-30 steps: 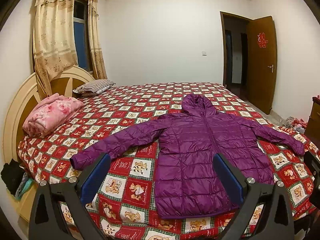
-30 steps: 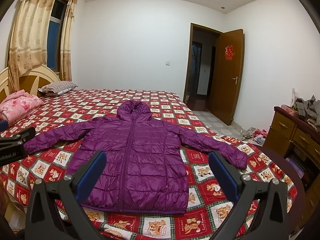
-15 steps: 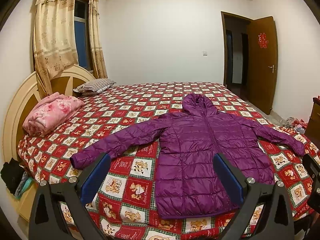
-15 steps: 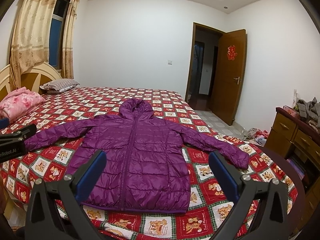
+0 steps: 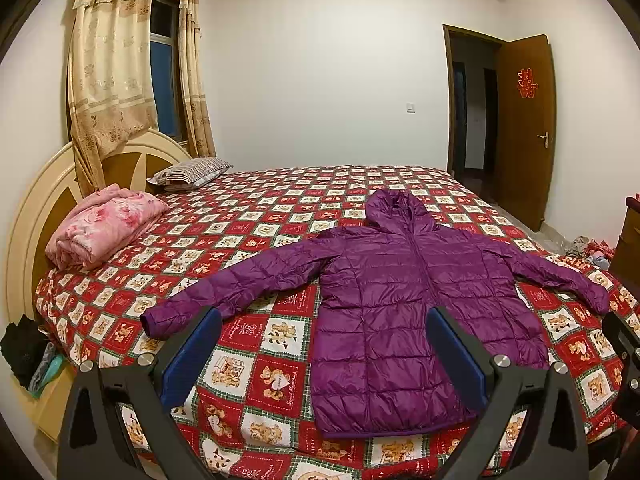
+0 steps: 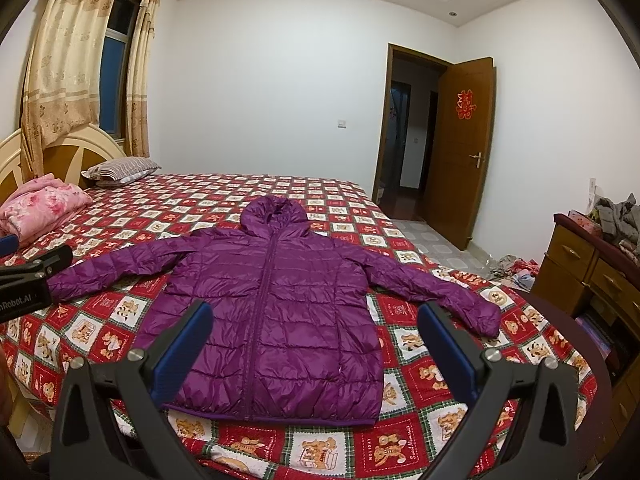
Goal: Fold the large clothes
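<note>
A purple hooded puffer jacket (image 5: pixel 404 304) (image 6: pixel 276 304) lies flat and zipped on the bed, front up, hood toward the far side, both sleeves spread out. My left gripper (image 5: pixel 324 320) hovers open above the bed's near edge, over the jacket's left hem and the left sleeve cuff (image 5: pixel 160 320). My right gripper (image 6: pixel 316 316) hangs open over the jacket's lower hem. Nothing sits between either pair of blue-padded fingers. Each gripper shows at the edge of the other's view.
The bed (image 5: pixel 280 208) has a red checked cover. A folded pink quilt (image 5: pixel 108 228) and a striped pillow (image 5: pixel 192 172) lie by the headboard. A wooden dresser (image 6: pixel 580 268) with clothes stands at the right; the door (image 6: pixel 460 148) is open.
Both views have shifted slightly upward and back; the jacket sits a little lower in frame. The jacket itself has not moved and both grippers stay open.
</note>
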{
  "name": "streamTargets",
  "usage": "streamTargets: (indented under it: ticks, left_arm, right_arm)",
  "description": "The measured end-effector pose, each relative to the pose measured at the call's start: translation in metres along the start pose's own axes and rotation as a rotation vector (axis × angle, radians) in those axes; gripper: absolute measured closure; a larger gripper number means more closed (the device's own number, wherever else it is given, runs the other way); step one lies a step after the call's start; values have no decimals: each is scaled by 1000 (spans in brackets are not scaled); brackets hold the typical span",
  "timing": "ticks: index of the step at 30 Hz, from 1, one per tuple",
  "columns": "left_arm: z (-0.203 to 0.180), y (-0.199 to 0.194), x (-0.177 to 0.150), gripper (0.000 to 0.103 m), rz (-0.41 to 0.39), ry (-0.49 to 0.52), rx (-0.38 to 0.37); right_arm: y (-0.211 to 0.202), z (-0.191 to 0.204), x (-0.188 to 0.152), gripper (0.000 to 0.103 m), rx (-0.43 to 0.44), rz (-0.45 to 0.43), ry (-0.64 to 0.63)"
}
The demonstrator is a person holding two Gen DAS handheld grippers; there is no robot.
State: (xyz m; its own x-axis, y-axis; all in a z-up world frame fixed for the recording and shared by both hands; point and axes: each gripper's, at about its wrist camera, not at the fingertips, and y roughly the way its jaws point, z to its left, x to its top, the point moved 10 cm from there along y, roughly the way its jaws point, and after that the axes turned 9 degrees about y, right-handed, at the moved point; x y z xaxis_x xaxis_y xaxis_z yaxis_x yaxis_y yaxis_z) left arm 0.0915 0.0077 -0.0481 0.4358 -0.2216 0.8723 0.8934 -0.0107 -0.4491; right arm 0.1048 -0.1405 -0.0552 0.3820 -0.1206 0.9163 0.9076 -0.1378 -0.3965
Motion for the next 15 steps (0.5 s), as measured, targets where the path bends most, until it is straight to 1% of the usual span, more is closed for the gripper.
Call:
streamTargets:
  ticks: [15]
  left_arm:
    - [0,-1,-1,1,-2,1,0]
  right_arm:
    - [1,1,-1,0,2,2,0]
